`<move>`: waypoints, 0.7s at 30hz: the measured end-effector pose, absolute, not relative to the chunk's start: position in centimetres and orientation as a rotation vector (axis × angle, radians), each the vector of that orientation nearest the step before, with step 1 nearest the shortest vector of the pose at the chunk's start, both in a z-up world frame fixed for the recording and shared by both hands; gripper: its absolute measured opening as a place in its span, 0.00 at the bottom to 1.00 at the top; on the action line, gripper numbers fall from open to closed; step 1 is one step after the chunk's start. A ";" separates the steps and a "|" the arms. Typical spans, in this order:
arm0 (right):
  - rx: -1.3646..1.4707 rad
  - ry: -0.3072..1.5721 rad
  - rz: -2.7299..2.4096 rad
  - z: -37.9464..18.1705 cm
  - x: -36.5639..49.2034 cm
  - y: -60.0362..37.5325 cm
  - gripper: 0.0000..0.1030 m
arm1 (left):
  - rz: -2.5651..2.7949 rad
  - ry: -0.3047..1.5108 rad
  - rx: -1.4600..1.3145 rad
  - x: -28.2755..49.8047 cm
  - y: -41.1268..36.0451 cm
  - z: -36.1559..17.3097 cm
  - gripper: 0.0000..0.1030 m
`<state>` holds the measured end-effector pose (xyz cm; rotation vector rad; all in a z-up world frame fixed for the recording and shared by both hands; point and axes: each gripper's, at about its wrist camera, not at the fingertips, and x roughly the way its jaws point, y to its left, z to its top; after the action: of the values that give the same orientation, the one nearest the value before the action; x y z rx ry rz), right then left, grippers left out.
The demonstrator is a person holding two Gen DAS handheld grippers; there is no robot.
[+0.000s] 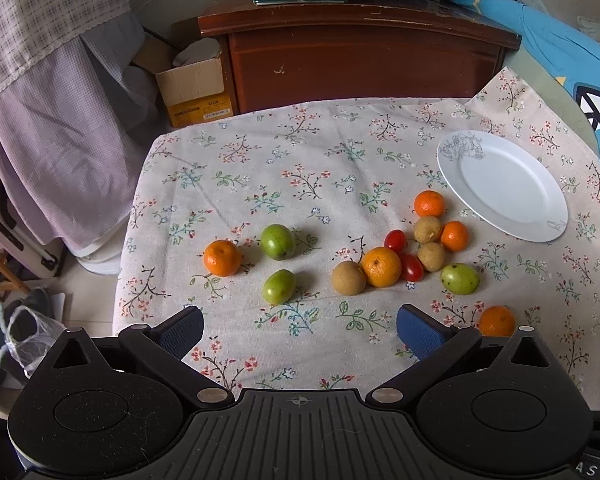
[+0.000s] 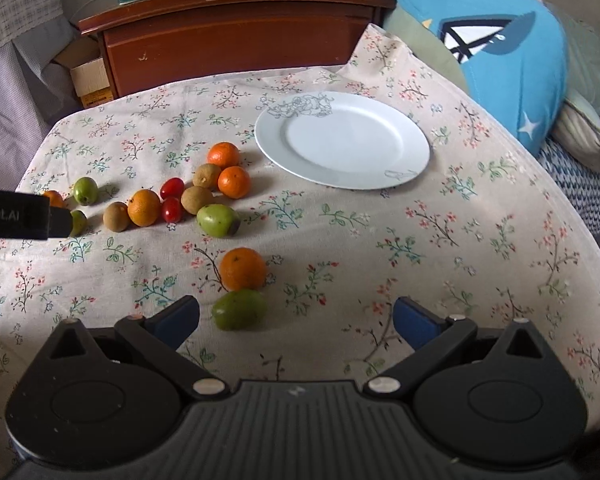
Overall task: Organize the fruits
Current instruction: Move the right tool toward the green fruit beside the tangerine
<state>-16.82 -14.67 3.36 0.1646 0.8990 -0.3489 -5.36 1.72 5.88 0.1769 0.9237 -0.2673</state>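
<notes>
"obot.AI" is read on the left gripper only in the right wrist view. Both the left gripper and the right gripper are held released above the floral tablecloth, nothing grasped.

Our right tongs hang spread wide and empty over the worktop. A green fruit lies just ahead, touching an orange. We see the white plate bare beyond.

The tabletop is viewed obliquely from above and from its near edge by both wrist cameras, the left one set further left, and the white plate and fruit cluster are shared.
</notes>
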 end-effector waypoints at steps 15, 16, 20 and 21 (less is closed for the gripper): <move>0.321 0.868 -0.360 6.3 -18.9 -12.1 0.99 | -0.253 0.897 0.184 -5.8 2.2 6.7 1.00; 0.309 0.845 -0.359 6.7 -18.6 -11.9 0.99 | -0.245 0.900 0.186 -5.7 2.3 6.7 1.00; 0.235 0.812 -0.367 7.9 -16.8 -11.1 0.99 | -0.217 0.907 0.192 -5.4 2.7 6.5 1.00; 0.228 0.801 -0.371 8.0 -16.5 -11.1 0.99 | -0.210 0.907 0.194 -5.4 2.8 6.4 1.00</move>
<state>-16.46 -11.08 8.02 0.2281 0.8008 -0.3707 -5.41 2.83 6.42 0.1936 0.9072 -0.2096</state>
